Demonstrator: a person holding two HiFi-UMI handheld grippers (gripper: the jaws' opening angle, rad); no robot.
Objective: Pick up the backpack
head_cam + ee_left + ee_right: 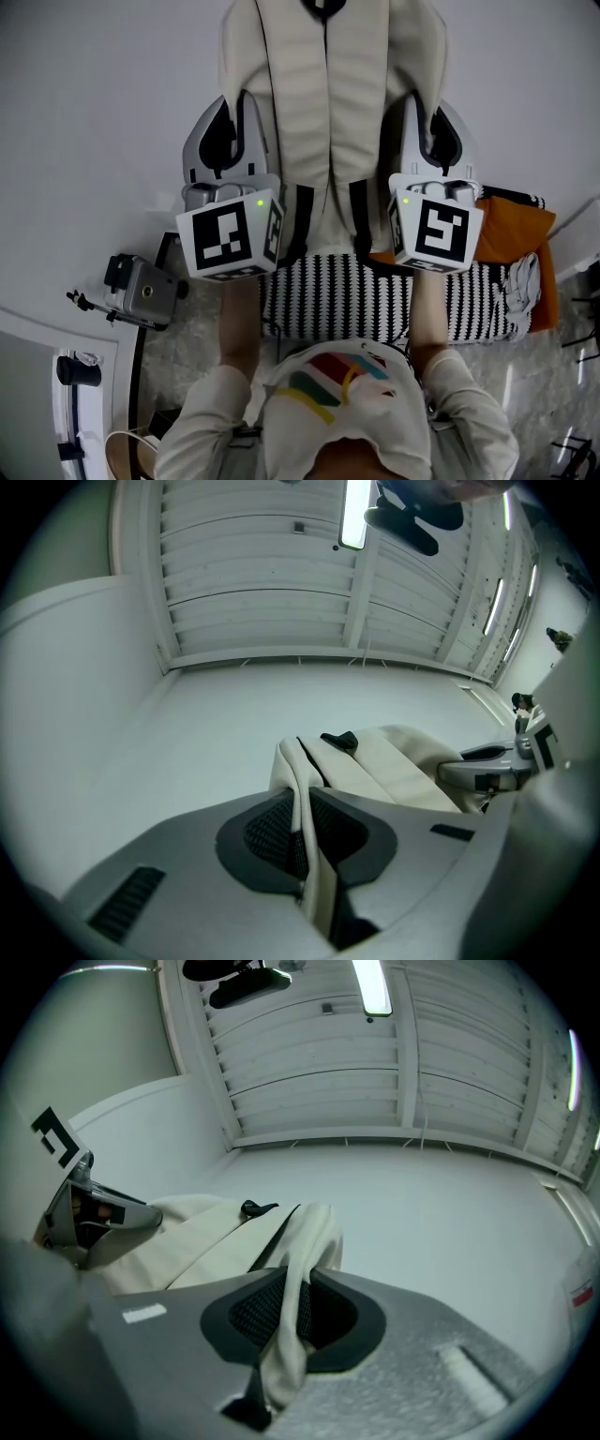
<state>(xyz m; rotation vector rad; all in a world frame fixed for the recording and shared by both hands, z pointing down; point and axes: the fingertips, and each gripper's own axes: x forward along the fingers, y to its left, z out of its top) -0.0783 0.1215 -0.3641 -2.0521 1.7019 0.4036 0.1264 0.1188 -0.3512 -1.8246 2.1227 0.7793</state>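
Observation:
A cream backpack (328, 112) hangs between my two grippers, its back panel and black-trimmed shoulder straps toward me. My left gripper (232, 117) is at the pack's left edge. In the left gripper view, my left gripper (305, 806) is shut on a fold of cream strap fabric (314, 883), with the pack's body (384, 766) beyond it. My right gripper (428, 117) is at the pack's right edge. The right gripper view shows my right gripper (298, 1286) shut on a cream strap (286, 1354), and the pack (192, 1237) lies off to the left. Both grippers point upward.
Below the pack lies a black-and-white striped cushion (375, 300) with an orange cloth (516, 230) at its right. A small camera on a stand (141, 291) sits at the lower left. A white wall is behind, and a slatted ceiling with a strip light (354, 513) is overhead.

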